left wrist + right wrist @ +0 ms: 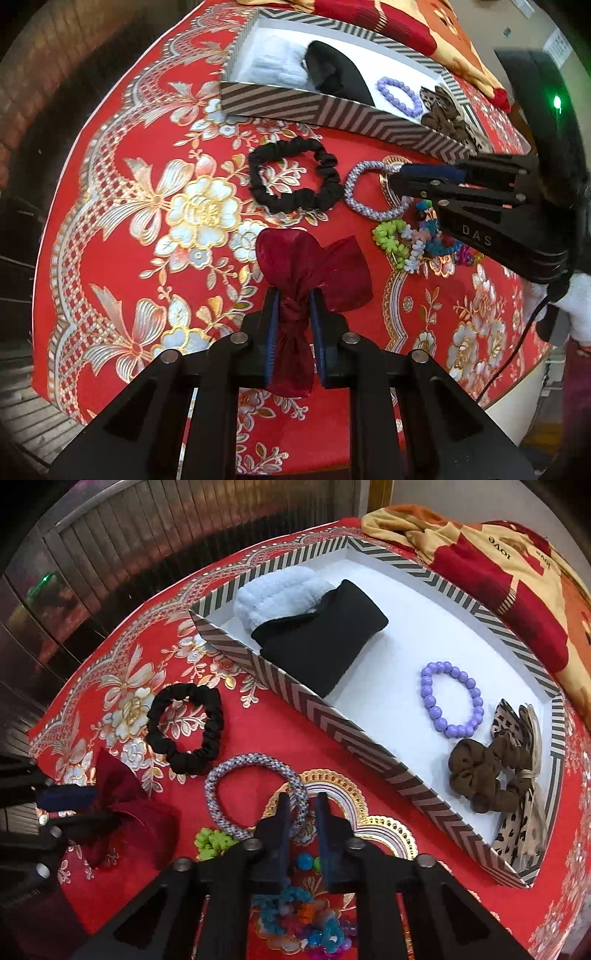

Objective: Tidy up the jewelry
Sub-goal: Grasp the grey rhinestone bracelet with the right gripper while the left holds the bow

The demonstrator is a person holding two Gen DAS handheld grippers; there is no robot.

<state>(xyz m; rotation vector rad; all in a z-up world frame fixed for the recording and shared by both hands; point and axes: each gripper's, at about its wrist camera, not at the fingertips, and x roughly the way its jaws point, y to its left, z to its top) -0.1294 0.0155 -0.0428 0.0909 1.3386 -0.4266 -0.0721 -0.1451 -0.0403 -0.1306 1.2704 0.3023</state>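
Note:
My left gripper (293,295) is shut on the knot of a dark red satin bow (314,266), low over the red cloth; it also shows in the right wrist view (125,805). My right gripper (302,801) straddles the rim of a silver-blue beaded bracelet (255,794) that lies on the cloth; its jaws stand narrowly apart around the bead rope, and it also shows in the left wrist view (397,181). A black scrunchie (186,727) lies beside the bracelet. The striped box (332,720) holds a purple bead bracelet (452,699), a brown scrunchie (487,771), a leopard bow, and black and pale blue cloths.
A pile of small colourful hair ties (303,919) and a green one (212,843) lie under my right gripper. A red and yellow blanket (498,565) lies behind the box. The round table's edge (55,221) drops off on the left.

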